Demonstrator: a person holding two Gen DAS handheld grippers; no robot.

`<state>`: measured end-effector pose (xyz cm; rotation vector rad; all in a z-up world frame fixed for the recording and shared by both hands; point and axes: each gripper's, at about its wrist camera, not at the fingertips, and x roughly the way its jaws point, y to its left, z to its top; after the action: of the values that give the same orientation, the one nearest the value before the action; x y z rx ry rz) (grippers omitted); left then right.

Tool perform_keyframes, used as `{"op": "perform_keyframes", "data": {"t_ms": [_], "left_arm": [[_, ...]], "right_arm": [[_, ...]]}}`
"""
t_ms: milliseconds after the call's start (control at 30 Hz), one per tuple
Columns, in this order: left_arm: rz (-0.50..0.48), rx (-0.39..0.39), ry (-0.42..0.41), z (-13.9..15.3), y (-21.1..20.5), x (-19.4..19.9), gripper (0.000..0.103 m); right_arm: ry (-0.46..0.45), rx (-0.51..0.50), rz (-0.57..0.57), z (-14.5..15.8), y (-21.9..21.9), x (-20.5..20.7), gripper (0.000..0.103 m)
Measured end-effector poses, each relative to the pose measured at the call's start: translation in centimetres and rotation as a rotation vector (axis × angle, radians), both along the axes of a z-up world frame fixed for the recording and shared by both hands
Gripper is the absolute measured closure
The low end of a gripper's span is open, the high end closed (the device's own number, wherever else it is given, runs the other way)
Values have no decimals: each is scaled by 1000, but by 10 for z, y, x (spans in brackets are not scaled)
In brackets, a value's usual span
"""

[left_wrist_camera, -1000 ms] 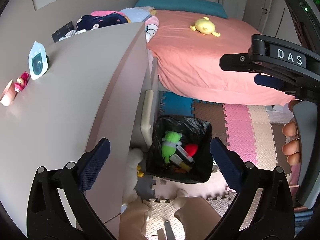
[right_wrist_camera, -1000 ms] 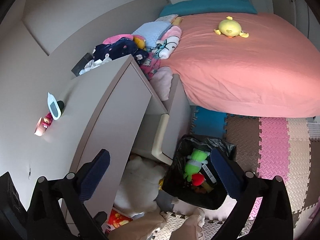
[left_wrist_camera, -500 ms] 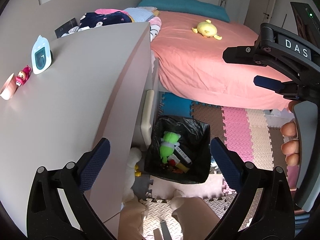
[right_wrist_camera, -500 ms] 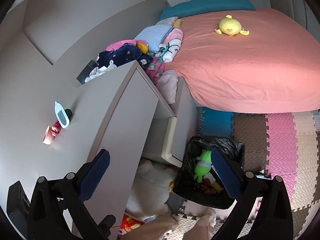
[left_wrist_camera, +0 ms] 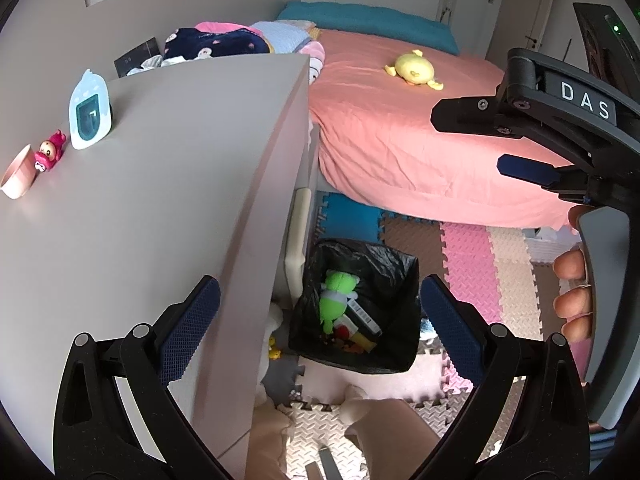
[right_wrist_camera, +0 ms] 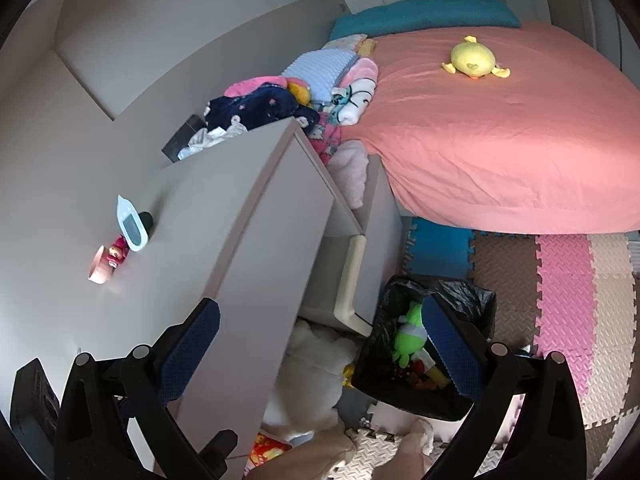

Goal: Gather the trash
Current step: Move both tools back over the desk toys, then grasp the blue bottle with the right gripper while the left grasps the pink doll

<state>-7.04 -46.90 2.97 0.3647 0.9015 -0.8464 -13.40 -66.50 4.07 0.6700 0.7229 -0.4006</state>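
A bin lined with a black bag stands on the floor between the desk and the bed. Inside lie a green plush toy, a barcoded packet and other small litter. My left gripper hovers high above the bin, open and empty. In the right wrist view the same bin and green toy sit low right. My right gripper is open and empty too, well above the desk edge. It also shows from the side as the right gripper, held by a hand.
A pale desk fills the left, carrying a pink cup, a red figurine and a blue clock. A pink bed with a yellow plush lies behind. A white plush sits under the desk. Foam mats cover the floor.
Both grippers stay open and empty. The right gripper has drifted up and back, so the bin looks smaller and further right in its view. The left view has hardly shifted.
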Motion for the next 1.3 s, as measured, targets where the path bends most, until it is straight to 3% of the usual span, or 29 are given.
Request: {"op": "perform_keyframes", "data": {"t_ms": [400,933,1300], "left_arm": [[89,-39,-27,20,45,54,6],[347,-37,-22,7,139,167,6],[404,-56,28,-7,161,236,6]], "right_arm": [[-92,-19,83,26,38,71,3],[-8,-72,334,24,119,216,3],[33,-77,402,14,149,291,2]]}}
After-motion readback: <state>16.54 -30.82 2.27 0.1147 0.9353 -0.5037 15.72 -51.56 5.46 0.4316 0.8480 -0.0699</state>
